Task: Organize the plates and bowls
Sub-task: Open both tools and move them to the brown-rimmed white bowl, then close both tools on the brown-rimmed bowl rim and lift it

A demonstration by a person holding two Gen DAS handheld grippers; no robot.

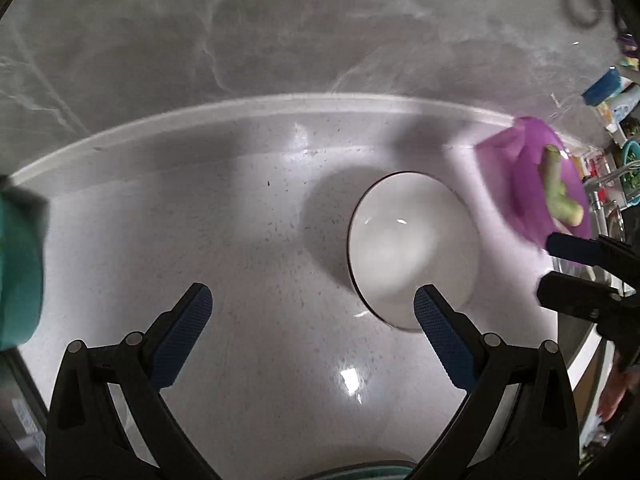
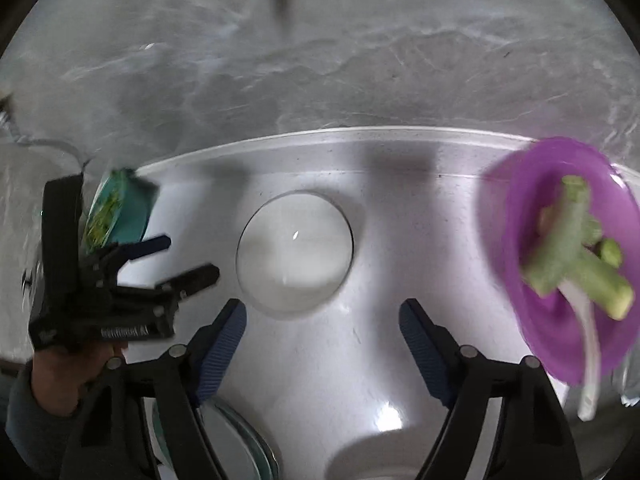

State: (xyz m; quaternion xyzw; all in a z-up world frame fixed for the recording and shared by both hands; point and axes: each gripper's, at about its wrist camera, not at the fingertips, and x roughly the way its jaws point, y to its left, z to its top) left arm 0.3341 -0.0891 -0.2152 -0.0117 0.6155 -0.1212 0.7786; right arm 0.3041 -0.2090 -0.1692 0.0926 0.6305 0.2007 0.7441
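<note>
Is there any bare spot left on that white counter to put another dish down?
Yes. Bare counter lies in front of the white bowl, between the open right gripper fingers. More lies between the bowl and the purple bowl of green vegetables. Left is crowded: the left gripper and a teal bowl.

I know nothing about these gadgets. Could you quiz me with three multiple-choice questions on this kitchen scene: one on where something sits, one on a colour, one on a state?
1. Where is the white bowl?
A. On the counter between both grippers
B. Inside the purple dish
C. On the floor

2. What colour is the dish holding green vegetable pieces?
A. Red
B. Purple
C. Black

3. How is the right gripper?
A. Shut on the bowl
B. Open, holding nothing
C. Shut on a spoon

Key: 1 A, it sits on the pale surface ahead of both; 2 B, plainly purple; 3 B, its blue pads stand apart.
</note>
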